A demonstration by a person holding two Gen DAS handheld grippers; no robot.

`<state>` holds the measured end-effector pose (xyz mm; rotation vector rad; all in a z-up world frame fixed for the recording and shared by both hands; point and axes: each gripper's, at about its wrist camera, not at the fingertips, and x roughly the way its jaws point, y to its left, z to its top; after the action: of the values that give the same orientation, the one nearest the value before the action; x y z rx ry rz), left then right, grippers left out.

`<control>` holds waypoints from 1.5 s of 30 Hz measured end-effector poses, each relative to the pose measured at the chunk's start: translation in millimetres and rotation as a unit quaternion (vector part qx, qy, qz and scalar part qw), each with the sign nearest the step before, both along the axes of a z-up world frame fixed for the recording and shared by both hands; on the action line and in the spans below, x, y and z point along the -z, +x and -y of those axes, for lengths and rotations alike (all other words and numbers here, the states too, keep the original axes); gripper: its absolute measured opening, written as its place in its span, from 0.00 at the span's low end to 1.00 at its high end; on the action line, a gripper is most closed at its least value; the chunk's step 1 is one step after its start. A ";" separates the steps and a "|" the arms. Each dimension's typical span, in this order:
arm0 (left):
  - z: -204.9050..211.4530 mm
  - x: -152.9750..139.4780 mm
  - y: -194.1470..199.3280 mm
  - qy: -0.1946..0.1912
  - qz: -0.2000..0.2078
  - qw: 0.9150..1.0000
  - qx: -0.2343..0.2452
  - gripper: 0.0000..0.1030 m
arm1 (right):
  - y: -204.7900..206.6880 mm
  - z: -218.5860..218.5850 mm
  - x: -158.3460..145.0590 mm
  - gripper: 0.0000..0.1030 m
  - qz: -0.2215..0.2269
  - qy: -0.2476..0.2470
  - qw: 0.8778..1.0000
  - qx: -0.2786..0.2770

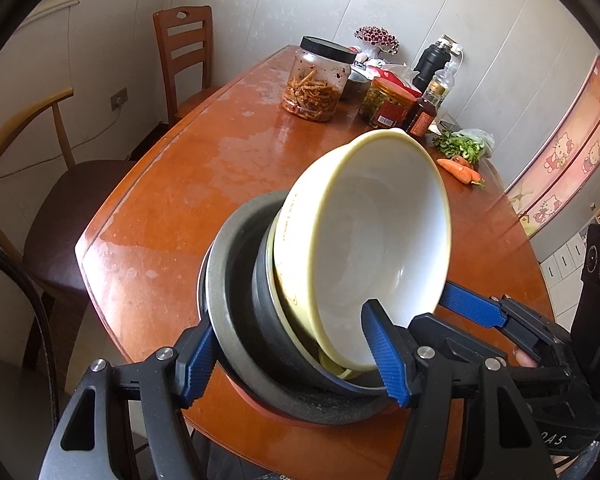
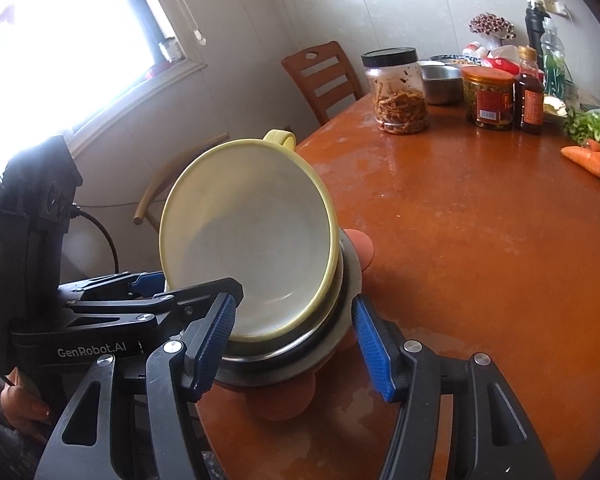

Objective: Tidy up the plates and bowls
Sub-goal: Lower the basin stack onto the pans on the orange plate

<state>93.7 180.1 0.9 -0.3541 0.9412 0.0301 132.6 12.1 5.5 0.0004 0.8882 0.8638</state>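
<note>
Left claw (image 1: 290,356) astride tilted cream-yellow bowl (image 1: 372,216), white inside, atop dark bowls (image 1: 236,280); grip unclear.

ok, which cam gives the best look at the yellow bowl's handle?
Right wrist view: the loop handle sticks up clear above the tilted yellow bowl, against the wall. In the left wrist view the bowl fills the middle, but the handle is not visible; only rim and white inside.

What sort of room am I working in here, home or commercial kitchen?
Most likely a home dining room or eat-in kitchen. A worn wooden dining table with wooden chairs around it holds opened jars of pickles, sauce bottles and loose carrots.
</note>
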 end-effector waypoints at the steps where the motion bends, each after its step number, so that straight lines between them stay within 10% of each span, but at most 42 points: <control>1: -0.2 0.0 0.1 0.000 0.000 1.000 0.000 0.66 | -1.5 0.5 -0.1 0.61 0.001 0.000 1.000 0.000; 45: 10.1 -34.3 -50.1 0.046 0.047 0.998 -0.019 0.69 | -50.9 10.9 -24.9 0.72 0.064 -0.009 0.998 -0.002</control>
<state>43.6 170.1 35.2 -0.2863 0.8370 0.0903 81.7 1.1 30.3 -0.0721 0.7759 0.8502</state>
